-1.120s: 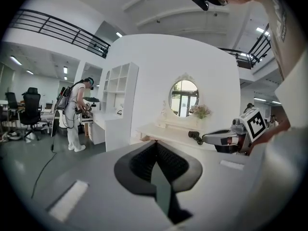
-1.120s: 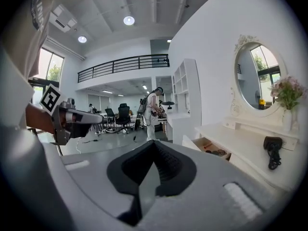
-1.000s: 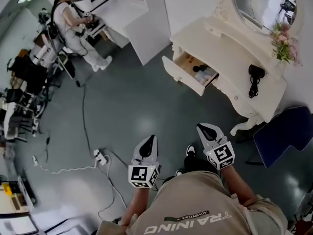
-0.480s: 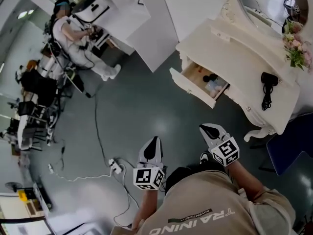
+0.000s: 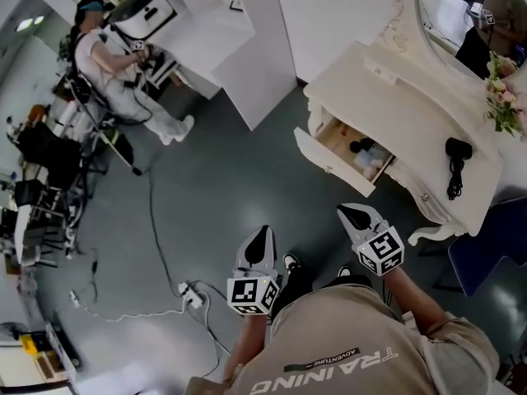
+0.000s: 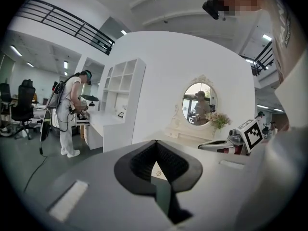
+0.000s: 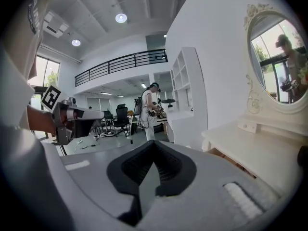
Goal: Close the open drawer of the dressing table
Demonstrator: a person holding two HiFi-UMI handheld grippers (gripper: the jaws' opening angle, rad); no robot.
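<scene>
The open white drawer (image 5: 328, 163) jutted from the left front of the cream-white carved dressing bench (image 5: 412, 105) at the far right, with small items inside. A black hair dryer (image 5: 458, 148) lay on the bench top. The left tool (image 5: 262, 237) and right tool (image 5: 352, 216) hung near, over the grey floor (image 5: 222, 188), well apart from the drawer, each with jaws pressed together on nothing.

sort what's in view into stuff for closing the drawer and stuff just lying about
For the job:
- drawer, pulled open
- dressing table
- left claw
- right claw

Just lying about:
- hair dryer
- flowers
- power strip
- blue chair
</scene>
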